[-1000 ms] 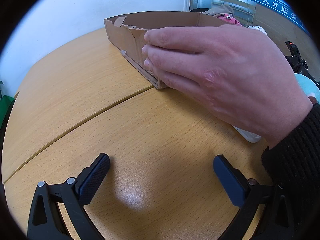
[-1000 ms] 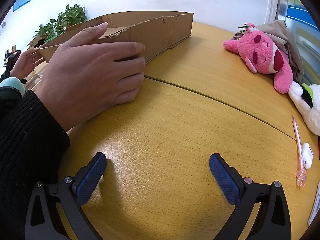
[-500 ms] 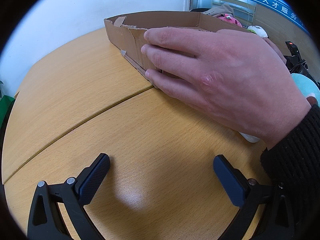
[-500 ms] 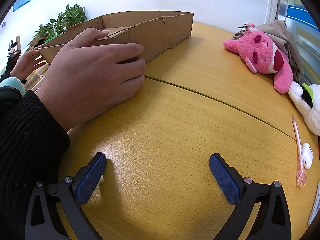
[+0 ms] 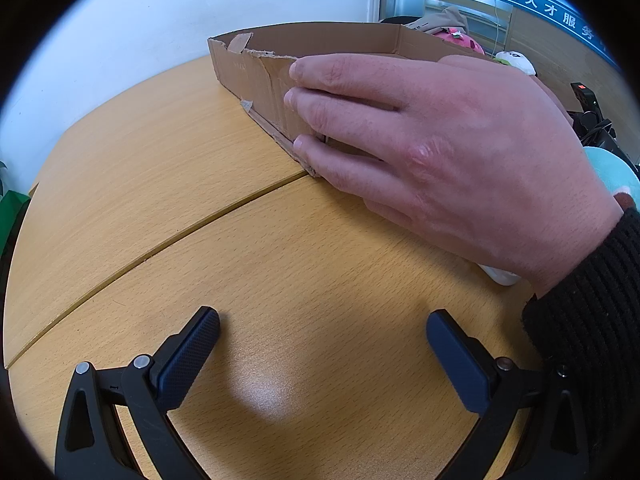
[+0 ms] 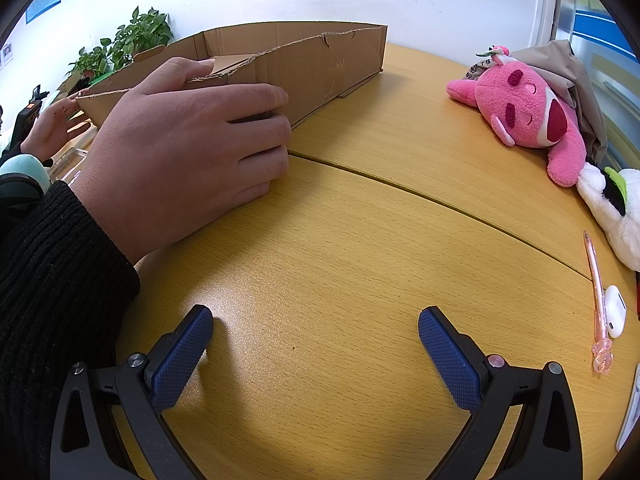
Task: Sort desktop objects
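Cardboard tray (image 6: 304, 68): shallow open-topped box of brown corrugated board, low walls, torn ragged upper edge on the near wall, a notch near its far end; scrap of tape at one corner (image 5: 239, 42).
Tray position: on the wooden table (image 6: 360, 260), across the seam between two tabletop panels, toward the far side near the white wall.
Tray axis: long and narrow; in the right wrist view it runs from near left to far right, the far end pointing toward the wall; in the left wrist view the long side recedes from the near right to the far left corner.
Hand (image 6: 188, 148): bare, in a black knitted sleeve (image 6: 52, 280), laid over the tray's near wall; thumb inside the rim, fingers pressed on the outer face.
Left gripper (image 5: 322, 344): jaws spread wide, nothing between them, low over bare table.
Right gripper (image 6: 316, 340): jaws spread wide, empty, blue textured pads, low over bare table.
Pink plush (image 6: 528, 112): lying on its side at the right of the table, well apart from the tray.
White plush (image 6: 612, 204): just beside the pink one, green and black markings.
Pink pen (image 6: 596, 292): lying near the right edge, touching a small white earbud case (image 6: 614, 312).
Writing: blue wall band with white Chinese characters (image 5: 532, 0), reading in part "吴中区人才服务"; faint print on the tray wall, not legible.
Potted plant (image 6: 128, 44): green leaves behind the tray's left end.
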`<state>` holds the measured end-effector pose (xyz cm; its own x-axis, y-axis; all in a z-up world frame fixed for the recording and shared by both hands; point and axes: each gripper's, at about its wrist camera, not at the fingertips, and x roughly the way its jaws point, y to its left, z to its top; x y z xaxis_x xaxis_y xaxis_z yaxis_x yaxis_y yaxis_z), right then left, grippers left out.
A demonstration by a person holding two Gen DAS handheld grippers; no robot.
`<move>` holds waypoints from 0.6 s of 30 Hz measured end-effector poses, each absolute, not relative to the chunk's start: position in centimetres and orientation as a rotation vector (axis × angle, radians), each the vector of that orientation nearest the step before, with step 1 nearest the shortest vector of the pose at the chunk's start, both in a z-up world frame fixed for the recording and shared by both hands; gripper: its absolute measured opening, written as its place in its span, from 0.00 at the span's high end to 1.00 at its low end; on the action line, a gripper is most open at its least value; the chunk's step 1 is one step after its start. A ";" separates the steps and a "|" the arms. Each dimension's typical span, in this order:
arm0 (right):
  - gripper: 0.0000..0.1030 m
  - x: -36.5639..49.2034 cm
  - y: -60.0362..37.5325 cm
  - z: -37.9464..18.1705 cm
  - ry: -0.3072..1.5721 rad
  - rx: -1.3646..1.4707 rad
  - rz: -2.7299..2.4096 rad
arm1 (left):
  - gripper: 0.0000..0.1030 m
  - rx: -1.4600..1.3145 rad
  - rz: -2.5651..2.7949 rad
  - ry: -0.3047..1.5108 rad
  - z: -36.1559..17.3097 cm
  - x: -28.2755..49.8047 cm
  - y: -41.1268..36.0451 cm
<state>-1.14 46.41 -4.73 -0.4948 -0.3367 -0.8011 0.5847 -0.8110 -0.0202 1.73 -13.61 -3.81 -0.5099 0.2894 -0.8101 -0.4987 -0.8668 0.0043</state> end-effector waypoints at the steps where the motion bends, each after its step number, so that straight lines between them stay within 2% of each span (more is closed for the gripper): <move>1: 0.00 -1.2 46.4 -4.7 0.394 1.142 -2.296 | 0.00 -1.208 2.369 0.328 -3.8 1.7 -13.6; 18: 0.00 -1.2 46.4 -4.8 0.394 1.142 -2.295 | 0.00 -1.209 2.370 0.327 -3.9 1.7 -13.5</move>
<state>-1.16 46.38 -4.78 -0.4943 -0.3371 -0.8012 0.5851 -0.8107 -0.0199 1.71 -13.54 -3.86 -0.5102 0.2889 -0.8101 -0.4977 -0.8674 0.0041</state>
